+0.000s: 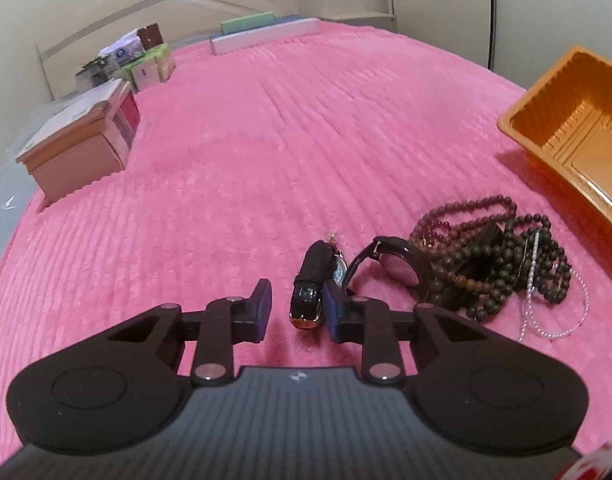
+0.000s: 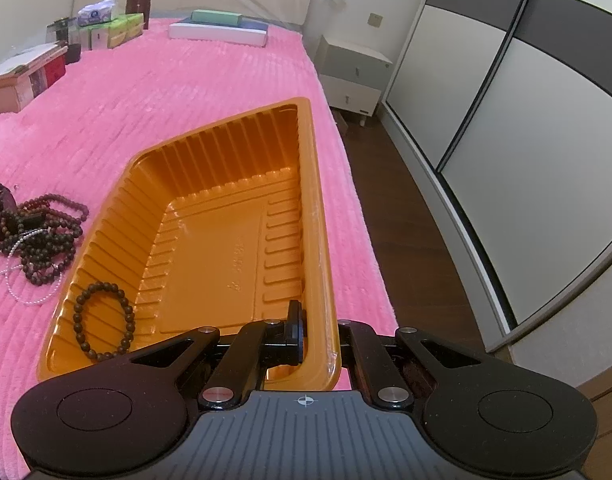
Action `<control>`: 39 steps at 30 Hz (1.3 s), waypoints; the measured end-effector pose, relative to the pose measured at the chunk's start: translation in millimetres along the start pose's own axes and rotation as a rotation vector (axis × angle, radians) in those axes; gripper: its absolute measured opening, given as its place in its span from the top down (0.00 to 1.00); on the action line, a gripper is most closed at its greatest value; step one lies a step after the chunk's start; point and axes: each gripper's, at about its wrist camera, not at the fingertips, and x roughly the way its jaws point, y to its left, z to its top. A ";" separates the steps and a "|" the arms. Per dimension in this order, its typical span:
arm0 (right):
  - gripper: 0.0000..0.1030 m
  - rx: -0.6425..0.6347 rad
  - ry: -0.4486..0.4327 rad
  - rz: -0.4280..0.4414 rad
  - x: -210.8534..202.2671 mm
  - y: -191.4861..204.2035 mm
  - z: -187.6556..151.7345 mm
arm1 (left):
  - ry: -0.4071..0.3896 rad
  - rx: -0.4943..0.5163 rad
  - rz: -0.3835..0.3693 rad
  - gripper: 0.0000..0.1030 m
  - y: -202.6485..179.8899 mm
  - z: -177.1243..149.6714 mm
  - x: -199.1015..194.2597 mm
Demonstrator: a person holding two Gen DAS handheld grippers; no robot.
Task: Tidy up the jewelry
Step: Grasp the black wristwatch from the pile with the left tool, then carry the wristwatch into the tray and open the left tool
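Note:
My left gripper [image 1: 298, 308] is open, low over the pink bedspread. A black leather-strap watch [image 1: 311, 280] lies between its fingers, close to the right finger. Just right of it lie a second black watch [image 1: 397, 266] and a pile of dark bead bracelets with a pearl string [image 1: 501, 264]. My right gripper [image 2: 319, 334] is shut on the near right rim of the orange plastic tray [image 2: 317, 184], one finger inside and one outside. A brown bead bracelet [image 2: 104, 322] lies in the tray's near left corner. The bead pile also shows in the right wrist view [image 2: 34, 236].
Boxes [image 1: 82, 140] and tissue packs [image 1: 146, 64] line the bed's left side. A flat white box with a green one [image 1: 262, 32] lies at the head. The bed's right edge [image 2: 361, 200] drops to a wooden floor beside a nightstand [image 2: 351, 76] and a wardrobe.

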 end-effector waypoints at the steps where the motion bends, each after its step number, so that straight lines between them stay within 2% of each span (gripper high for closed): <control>1: 0.96 0.000 0.000 0.000 0.1 0.2 0.1 | 0.005 0.003 0.000 0.77 -0.2 -0.3 2.1; 2: 0.96 0.000 0.000 0.000 0.2 0.0 0.1 | 0.010 0.005 -0.001 0.78 -0.6 -0.7 3.9; 3: 0.96 0.000 0.000 0.000 0.1 -0.1 0.2 | 0.015 0.004 0.000 0.86 -0.7 -1.3 4.6; 12: 0.96 0.002 -0.001 0.000 0.3 -0.2 -0.3 | 0.014 -0.003 0.026 0.87 3.3 2.8 -23.7; 23: 0.96 0.003 -0.007 0.007 -2.3 -0.5 -2.9 | -0.030 -0.014 0.007 0.87 -0.7 10.3 -72.6; 28: 0.96 0.004 -0.009 0.010 -2.5 -1.2 -3.6 | -0.066 0.022 -0.046 0.87 -26.5 19.4 -89.7; 39: 0.96 -0.001 -0.006 0.010 -2.0 -1.3 -5.3 | -0.145 0.100 -0.265 0.87 -122.1 49.5 -99.3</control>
